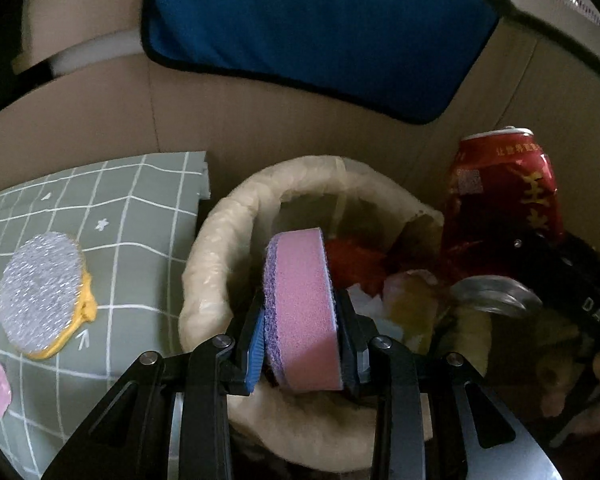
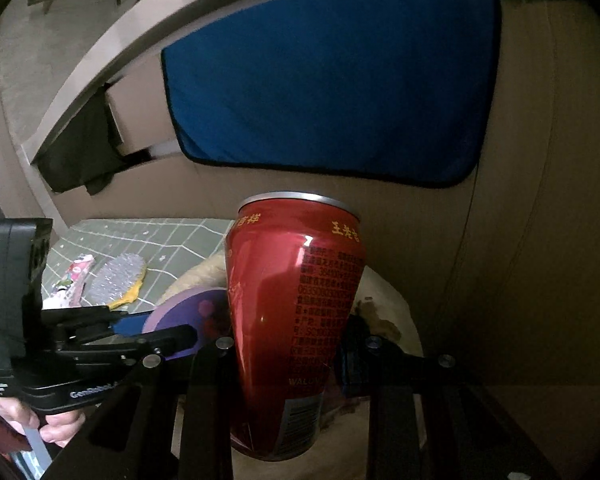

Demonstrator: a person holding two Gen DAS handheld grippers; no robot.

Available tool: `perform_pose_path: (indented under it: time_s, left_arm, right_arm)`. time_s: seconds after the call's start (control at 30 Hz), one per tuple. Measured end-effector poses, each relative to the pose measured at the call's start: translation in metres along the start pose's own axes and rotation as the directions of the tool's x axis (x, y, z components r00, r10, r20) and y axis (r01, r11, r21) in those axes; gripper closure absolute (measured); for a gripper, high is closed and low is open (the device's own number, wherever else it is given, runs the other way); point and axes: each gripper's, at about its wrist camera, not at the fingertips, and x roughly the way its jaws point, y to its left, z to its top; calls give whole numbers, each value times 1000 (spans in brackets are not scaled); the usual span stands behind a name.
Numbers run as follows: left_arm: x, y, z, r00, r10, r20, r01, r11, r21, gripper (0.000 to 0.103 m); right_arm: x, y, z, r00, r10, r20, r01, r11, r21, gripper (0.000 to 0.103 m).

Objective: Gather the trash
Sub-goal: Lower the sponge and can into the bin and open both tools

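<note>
A pink-and-purple sponge (image 1: 300,316) is clamped by the left gripper (image 1: 300,344) above the lined bin (image 1: 204,264) at frame centre; a red drink can (image 2: 288,320) is clamped by the right gripper (image 2: 288,360).

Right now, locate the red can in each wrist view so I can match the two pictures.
Left wrist view: the red can sits at the right edge, above the bin, held by the right tool.
Right wrist view: the red can fills the lower center, upright.
Shared landmark: the blue cloth on the cardboard behind.
</note>
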Motion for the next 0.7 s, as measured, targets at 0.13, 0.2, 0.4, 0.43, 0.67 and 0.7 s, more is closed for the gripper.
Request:
perform_pose_path:
  time_s: [0.13, 0.2, 0.4, 0.43, 0.67, 0.7]
  left_arm:
    - [12, 4, 3, 1000, -24, -5, 24, 1000, -14, 71]
    - [9, 9, 5, 998, -68, 12, 68, 997, -44, 71]
    - [-22, 30, 9, 987, -131, 97, 142, 983, -117, 57]
    - [-29, 33, 8, 985, -131, 114, 145, 981, -132, 56]
    - [-72, 36, -5, 977, -73, 200, 99, 988, -120, 54]
    - [-78, 35, -8, 975, -68, 209, 94, 989, -113, 55]
  right_arm:
    - [13, -3, -2, 1000, -1, -25, 1, 1000, 4, 78]
    - [19, -3, -5, 999, 2, -39, -1, 1000, 6, 78]
    - [29, 0, -9, 998, 8, -58, -7, 1000, 14, 78]
    - [30, 1, -9, 998, 11, -58, -9, 1000, 23, 77]
    - [39, 14, -16, 995, -21, -95, 21, 1000, -1, 70]
    - [39, 16, -17, 995, -24, -98, 24, 1000, -8, 70]
